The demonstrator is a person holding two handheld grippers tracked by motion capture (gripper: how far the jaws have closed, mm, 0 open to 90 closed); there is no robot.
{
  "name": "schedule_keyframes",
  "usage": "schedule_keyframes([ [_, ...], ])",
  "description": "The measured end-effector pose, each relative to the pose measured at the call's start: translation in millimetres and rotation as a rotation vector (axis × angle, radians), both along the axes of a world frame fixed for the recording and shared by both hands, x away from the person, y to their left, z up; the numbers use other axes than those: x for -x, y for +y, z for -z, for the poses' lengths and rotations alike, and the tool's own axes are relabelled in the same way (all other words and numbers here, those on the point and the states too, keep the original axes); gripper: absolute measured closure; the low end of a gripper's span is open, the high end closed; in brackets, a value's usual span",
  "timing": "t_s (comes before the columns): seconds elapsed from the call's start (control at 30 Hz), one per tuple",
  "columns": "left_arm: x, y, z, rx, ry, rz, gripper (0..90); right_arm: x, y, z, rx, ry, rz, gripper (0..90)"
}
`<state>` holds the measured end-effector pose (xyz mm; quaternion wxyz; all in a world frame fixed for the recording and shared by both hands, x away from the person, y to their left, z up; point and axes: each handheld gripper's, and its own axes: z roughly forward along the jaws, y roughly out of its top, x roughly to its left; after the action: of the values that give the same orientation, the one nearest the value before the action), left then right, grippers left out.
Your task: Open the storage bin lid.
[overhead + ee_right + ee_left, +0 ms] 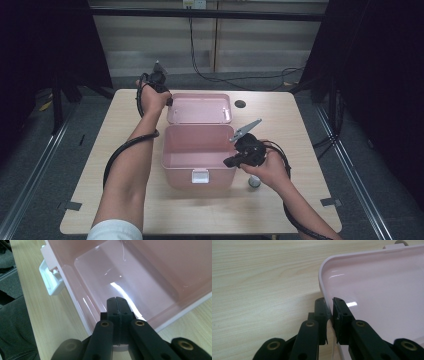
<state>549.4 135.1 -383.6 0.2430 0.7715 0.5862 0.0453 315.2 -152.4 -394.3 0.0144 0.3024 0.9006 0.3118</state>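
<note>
A pink box stands open mid-table, with its lid laid back flat behind it. My left gripper is at the lid's left edge. In the left gripper view its fingers straddle the lid's rim and are shut on it. My right gripper is at the box's front right corner. Its jaws are pressed together with nothing between them, pointing over the rim into the empty box. A white latch hangs on the front wall and is also in the right gripper view.
A small grey round object lies on the wooden table right of the box, under my right hand. A dark hole sits in the tabletop behind the lid's right end. Dark curtains flank the table.
</note>
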Motion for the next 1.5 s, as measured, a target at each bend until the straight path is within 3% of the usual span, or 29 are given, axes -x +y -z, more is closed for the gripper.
schedule_keyframes([
  [0.57,3.8,3.7,3.5,0.015,-0.025,0.009,81.1,0.0,0.3,-0.2,0.002,-0.001,-0.001,90.0],
  [1.03,18.1,11.9,-13.4,0.039,-0.071,0.025,54.5,-2.5,-0.1,-0.6,-0.010,0.004,0.015,89.8],
  [1.17,26.0,17.5,-20.2,0.042,-0.104,0.041,46.3,-4.5,-0.3,-2.3,-0.022,0.013,0.021,86.4],
  [1.5,47.9,34.7,-23.9,0.054,-0.131,0.060,33.7,-8.2,-3.7,-19.2,-0.013,-0.027,0.043,74.4],
])
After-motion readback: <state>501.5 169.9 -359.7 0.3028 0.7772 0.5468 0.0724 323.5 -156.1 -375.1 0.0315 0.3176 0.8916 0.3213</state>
